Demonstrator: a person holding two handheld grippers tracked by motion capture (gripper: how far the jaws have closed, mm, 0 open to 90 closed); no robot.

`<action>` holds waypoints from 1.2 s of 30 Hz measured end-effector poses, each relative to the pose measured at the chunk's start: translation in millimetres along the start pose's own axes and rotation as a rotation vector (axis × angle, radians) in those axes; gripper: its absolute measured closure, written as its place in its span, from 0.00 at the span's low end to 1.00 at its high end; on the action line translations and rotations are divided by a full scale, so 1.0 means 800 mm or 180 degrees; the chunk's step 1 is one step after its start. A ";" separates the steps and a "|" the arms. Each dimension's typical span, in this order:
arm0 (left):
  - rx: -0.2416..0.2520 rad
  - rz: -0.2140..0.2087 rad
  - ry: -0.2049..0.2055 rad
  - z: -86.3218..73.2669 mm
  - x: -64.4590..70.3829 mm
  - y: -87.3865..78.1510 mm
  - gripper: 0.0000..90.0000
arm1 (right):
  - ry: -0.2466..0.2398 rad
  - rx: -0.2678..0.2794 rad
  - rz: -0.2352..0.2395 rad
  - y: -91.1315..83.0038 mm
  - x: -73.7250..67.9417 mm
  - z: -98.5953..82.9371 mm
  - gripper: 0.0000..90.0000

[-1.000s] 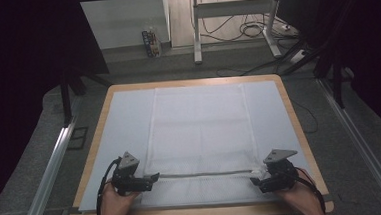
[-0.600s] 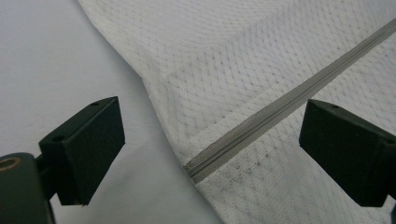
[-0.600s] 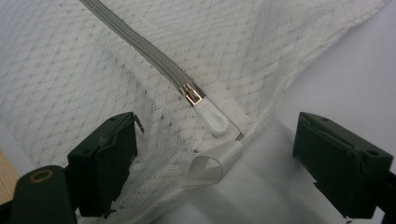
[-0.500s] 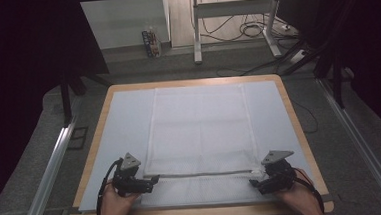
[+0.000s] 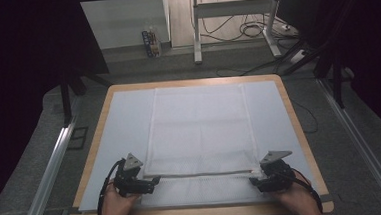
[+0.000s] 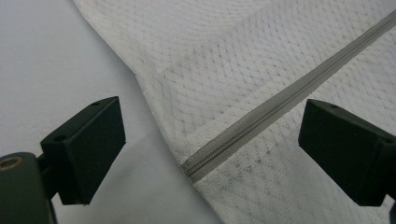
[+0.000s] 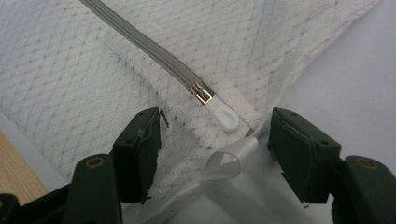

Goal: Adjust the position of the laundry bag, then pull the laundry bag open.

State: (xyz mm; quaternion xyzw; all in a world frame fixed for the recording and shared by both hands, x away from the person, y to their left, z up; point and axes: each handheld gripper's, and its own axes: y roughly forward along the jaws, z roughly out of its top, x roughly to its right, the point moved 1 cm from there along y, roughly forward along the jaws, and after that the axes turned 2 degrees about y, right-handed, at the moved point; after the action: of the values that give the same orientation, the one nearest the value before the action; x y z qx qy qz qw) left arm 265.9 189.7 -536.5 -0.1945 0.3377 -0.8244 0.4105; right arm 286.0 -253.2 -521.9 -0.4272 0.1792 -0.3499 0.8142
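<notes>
Pale grey table (image 5: 115, 142) carries a white mesh bag (image 5: 200, 132), its zipper (image 6: 261, 116) running between both tools. Left tool (image 5: 142, 183) and right tool (image 5: 261, 181) both gape wide, gripping nothing. Closing the right carelessly might catch the ribbon loop (image 7: 229, 161) instead of the zipper pull (image 7: 223, 114) just ahead.

Both grippers are being held low near the bottom edge of the high view, jaws spread apart.

The left gripper (image 5: 150, 180) is being gripped by the left hand (image 5: 118, 206) at the lower left of the frame, its jaws being pointed toward the right. The right gripper (image 5: 255, 181) is being gripped by the right hand (image 5: 297, 202) at the lower right, its jaws being pointed toward the left. In each gripper view the two black jaws are being kept wide open, nothing being clamped.
</notes>
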 end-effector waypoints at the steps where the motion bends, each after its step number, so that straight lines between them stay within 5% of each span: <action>1: -0.0001 -0.0003 -0.0004 0.000 0.000 0.000 0.08 | -0.0001 0.0007 0.0004 0.000 0.000 0.000 0.38; 14: -0.0014 -0.0007 0.0004 0.000 0.001 0.002 0.08 | -0.0034 0.0025 0.0012 0.000 0.001 -0.001 0.38; 19: -0.0027 0.0002 0.0037 0.001 0.003 0.002 0.08 | 0.0078 -0.0002 -0.0039 0.001 -0.002 0.000 0.40; 28: -0.0025 0.0009 0.0058 0.001 0.003 0.002 0.08 | 0.0165 0.0029 -0.0129 -0.002 -0.005 0.000 0.65; 31: -0.0032 0.0010 0.0065 0.001 0.003 0.002 0.08 | 0.0150 0.0059 -0.0078 -0.003 -0.005 0.000 0.80; 36: -0.0030 0.0007 0.0072 0.001 0.003 0.003 0.08 | 0.0096 0.0084 0.0007 -0.004 -0.005 -0.001 0.90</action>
State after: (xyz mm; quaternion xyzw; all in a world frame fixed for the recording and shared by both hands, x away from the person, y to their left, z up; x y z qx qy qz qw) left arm 266.1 186.2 -537.2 -0.1868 0.3464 -0.8244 0.4067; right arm 281.4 -251.8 -519.4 -0.4109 0.1873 -0.3577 0.8174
